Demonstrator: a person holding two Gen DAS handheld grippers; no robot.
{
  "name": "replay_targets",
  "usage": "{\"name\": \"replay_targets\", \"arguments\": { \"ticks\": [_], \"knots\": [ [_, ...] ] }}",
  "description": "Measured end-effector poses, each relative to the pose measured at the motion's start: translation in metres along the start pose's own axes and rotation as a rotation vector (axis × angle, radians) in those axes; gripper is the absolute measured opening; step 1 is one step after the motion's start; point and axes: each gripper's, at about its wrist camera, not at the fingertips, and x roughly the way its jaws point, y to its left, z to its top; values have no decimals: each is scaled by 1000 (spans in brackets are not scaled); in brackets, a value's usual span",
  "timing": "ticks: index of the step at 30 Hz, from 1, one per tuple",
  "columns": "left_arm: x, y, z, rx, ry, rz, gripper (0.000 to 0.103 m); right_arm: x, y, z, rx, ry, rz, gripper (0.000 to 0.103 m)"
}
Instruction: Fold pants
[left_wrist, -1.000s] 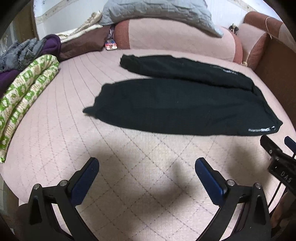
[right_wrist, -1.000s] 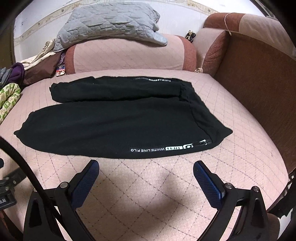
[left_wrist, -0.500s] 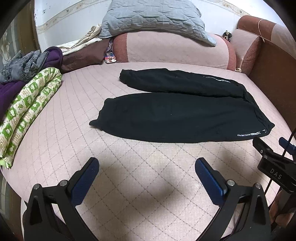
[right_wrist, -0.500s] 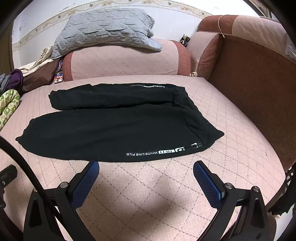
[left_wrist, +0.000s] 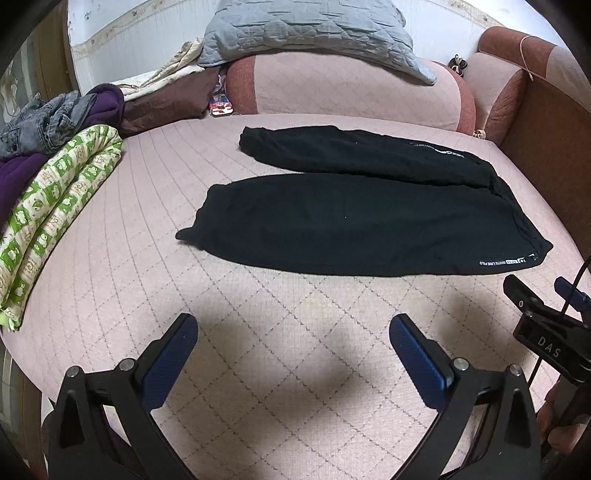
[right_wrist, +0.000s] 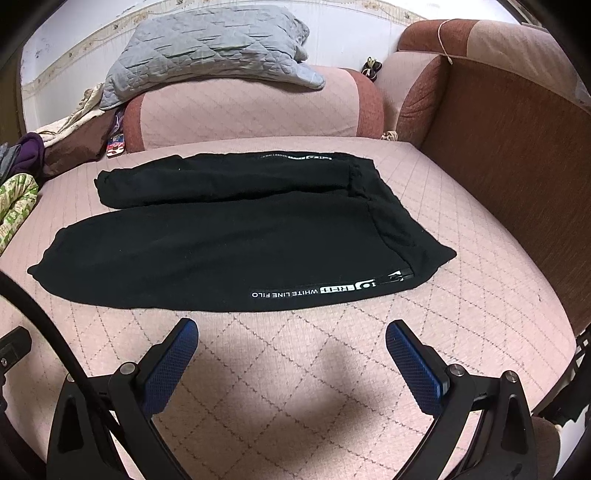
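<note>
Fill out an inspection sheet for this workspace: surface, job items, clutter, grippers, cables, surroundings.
Surface: pink quilted mattress cover, bare in front of both grippers.
Job's things: black fabric pants lying flat and unfolded, legs side by side, waistband to the right, white lettering along the near edge.
Clutter: green-and-cream patterned rolled blanket, purple cloth and grey denim garment piled at the left edge.
Grippers: left gripper open, empty, short of the pants; right gripper open, empty, near the lettered edge.
Cables: black cable crossing the right view's left side.
Surroundings: grey quilted pillow on pink bolster; brown upholstered side panel at right.
</note>
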Motion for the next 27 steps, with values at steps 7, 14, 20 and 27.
{"name": "replay_targets", "arguments": {
  "ticks": [7, 14, 20, 27],
  "knots": [
    [4, 5, 2, -23, 8, -14, 103, -14, -18, 19, 74, -78, 33, 99],
    [11, 11, 18, -60, -2, -82, 103, -62, -61, 66, 235, -246, 50, 98],
    [5, 13, 42, -78, -22, -67, 103, -70, -89, 95, 395, -240, 213, 98],
    [-29, 47, 92, -5, -96, 2, 103, -62, -63, 113, 387, -192, 313, 98]
  ]
}}
